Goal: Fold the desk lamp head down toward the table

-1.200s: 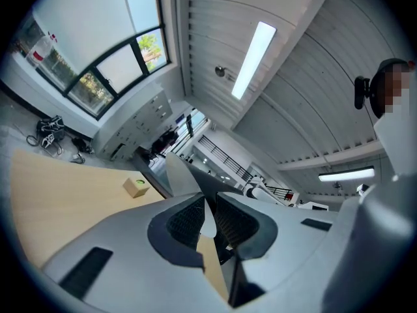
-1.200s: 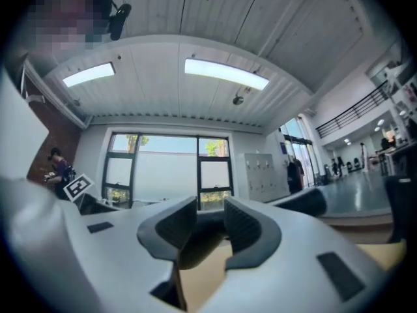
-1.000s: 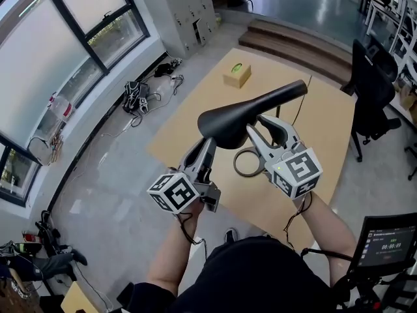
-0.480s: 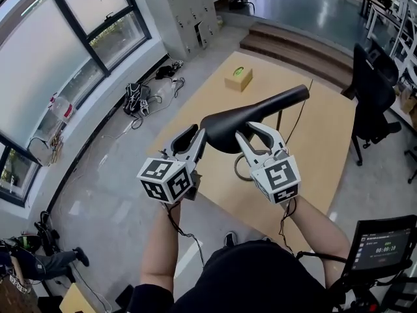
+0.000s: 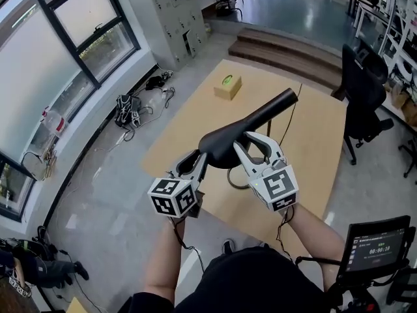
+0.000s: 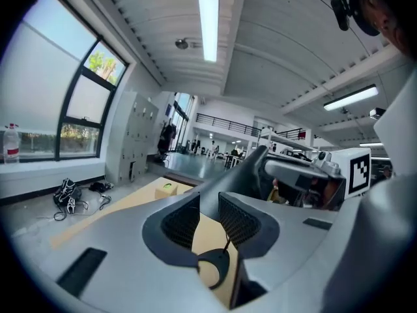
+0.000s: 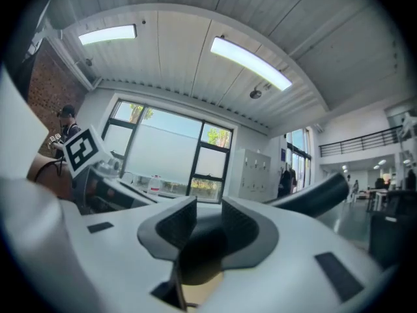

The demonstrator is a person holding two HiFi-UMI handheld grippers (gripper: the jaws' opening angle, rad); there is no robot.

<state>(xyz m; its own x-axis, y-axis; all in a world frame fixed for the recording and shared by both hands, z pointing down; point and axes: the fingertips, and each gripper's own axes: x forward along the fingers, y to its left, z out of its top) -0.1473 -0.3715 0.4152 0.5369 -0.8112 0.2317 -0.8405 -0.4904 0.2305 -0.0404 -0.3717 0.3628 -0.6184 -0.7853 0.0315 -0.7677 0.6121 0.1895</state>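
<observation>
Desk lamp head: black, long and flat, held up over the near half of the table, broad end toward the person, narrow end pointing far right

Hidden or unclear: the lamp's upright is covered by the head and the grippers. Of the ring base only a near arc shows on the tabletop. A thin cord runs from under the head toward the table's far edge. In the right gripper view the head is only a dark mass that fills the jaw gap, with no outline to read. The monitor at the near right is cut by the frame edge

Left gripper: at the left near rim of the broad end. Jaws stand a narrow slit apart and have just been opening. The head rises just past their tips, and the pads do not press on it. Through the slit the left gripper view shows table and ring base

Right gripper: at the right near side of the broad end, jaws clamped on the head

Change from the earlier frames: the left gripper sits lower and is rolled over, its marker cube now facing up; the right gripper and the head are about where they were

Surroundings: tissue box on the table's far left part; black chair at the far right
</observation>
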